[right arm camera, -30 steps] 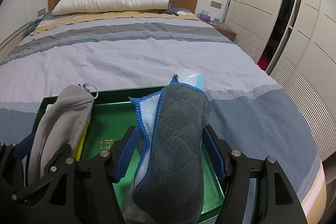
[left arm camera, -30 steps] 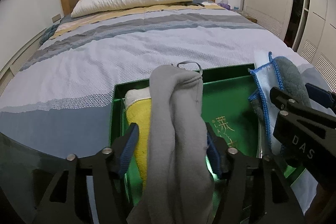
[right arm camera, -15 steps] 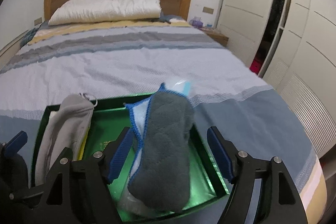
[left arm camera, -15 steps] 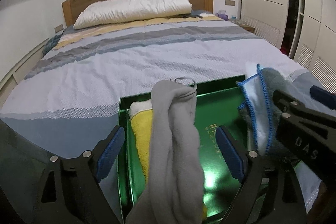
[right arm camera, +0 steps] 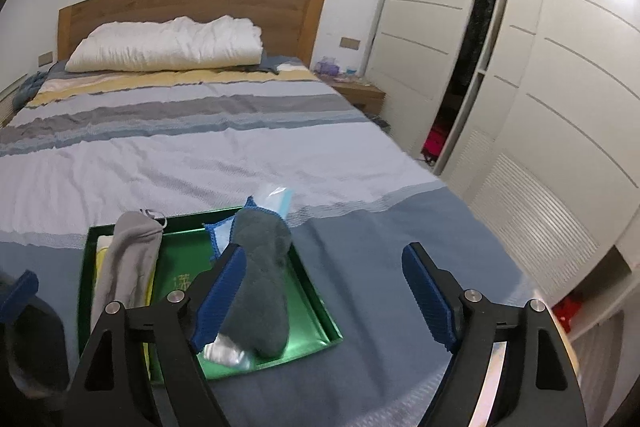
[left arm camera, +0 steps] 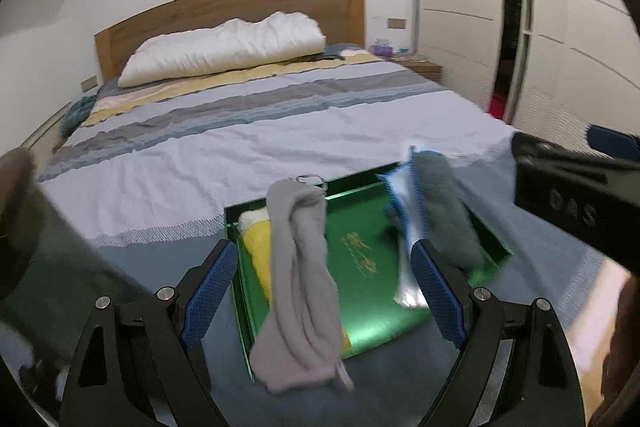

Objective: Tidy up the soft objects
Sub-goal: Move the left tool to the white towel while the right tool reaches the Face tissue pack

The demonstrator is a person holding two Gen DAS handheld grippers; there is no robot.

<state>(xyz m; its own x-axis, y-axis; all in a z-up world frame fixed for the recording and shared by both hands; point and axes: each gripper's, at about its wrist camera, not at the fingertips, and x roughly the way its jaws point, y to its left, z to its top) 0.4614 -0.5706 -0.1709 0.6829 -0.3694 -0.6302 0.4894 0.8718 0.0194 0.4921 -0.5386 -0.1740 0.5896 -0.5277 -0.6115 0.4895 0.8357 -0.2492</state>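
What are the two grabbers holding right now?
Nothing. The left gripper is open, clear of the light grey cloth. The right gripper has just been opening, with the dark grey cloth left in the green tray.

Soft things in the green tray on the bed

Light grey cloth lies over a yellow towel at left — dark grey blue-edged cloth at right.

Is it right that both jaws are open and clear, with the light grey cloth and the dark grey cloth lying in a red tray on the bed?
Not quite: the tray is green, not red, as the right wrist view shows. The rest holds: the light grey cloth and dark grey cloth lie in it on the bed, and the left gripper and right gripper stand open, holding nothing.
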